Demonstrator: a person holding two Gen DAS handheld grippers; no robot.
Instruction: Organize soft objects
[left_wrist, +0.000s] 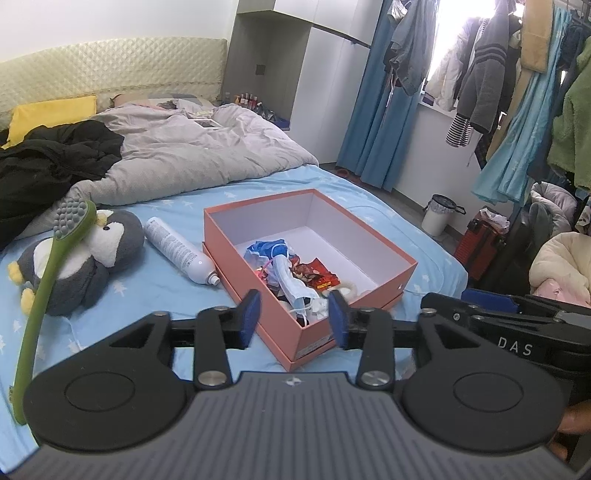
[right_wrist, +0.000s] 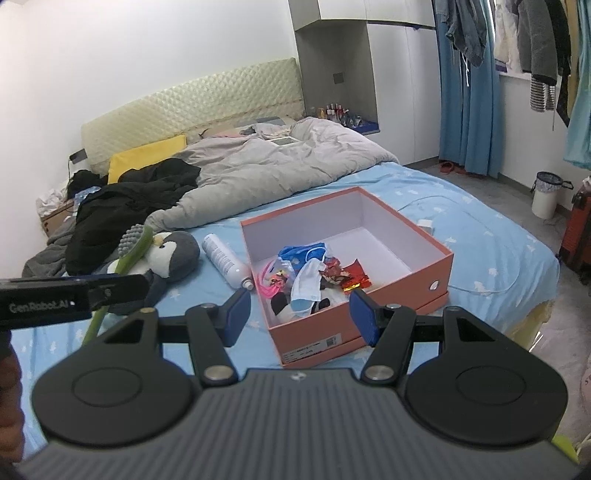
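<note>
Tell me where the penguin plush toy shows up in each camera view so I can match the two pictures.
Left wrist view: penguin plush lies at left on the blue sheet, a green brush leaning across it.
Right wrist view: penguin plush sits left of centre.
Shared landmark: the orange box, with the white spray can between it and the plush.

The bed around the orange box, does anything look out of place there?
Yes. A green long-handled brush lies propped across the penguin plush, and a white spray bottle lies on its side beside the orange box.
</note>
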